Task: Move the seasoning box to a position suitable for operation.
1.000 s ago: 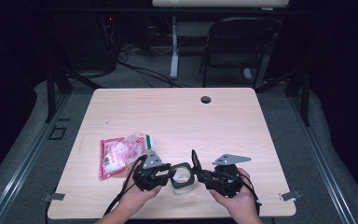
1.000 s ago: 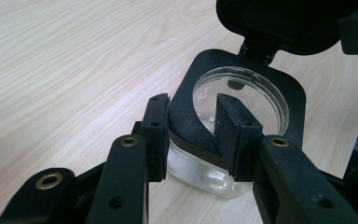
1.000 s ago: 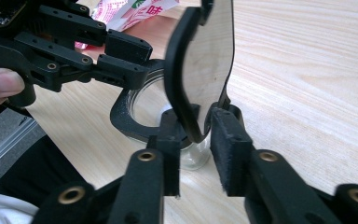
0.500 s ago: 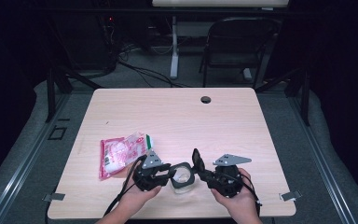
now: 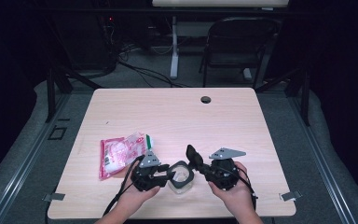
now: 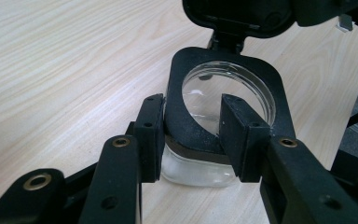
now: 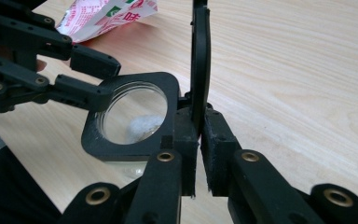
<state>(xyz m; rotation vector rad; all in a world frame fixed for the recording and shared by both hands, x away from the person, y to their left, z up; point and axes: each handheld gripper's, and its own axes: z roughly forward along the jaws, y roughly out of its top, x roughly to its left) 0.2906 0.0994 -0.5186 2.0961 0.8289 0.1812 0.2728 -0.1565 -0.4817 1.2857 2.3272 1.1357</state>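
The jar (image 6: 214, 140) is clasped at its black rim by the left hand-held gripper (image 6: 191, 135). Its raised lid (image 7: 200, 65) is pinched by the right hand-held gripper (image 7: 199, 140), jaws nearly closed, on the bench (image 5: 242, 121)

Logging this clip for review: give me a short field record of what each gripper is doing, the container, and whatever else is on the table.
container: clear jar with black square collar, near table edge
lid: black flip lid, standing open upright
contents: small white lump inside
left gripper: jaws clamped on the jar's collar and wall
right gripper: jaws pinching the raised lid's hinge end
other item: red and white packet, left of the jar
table: light wood, round hole at far edge
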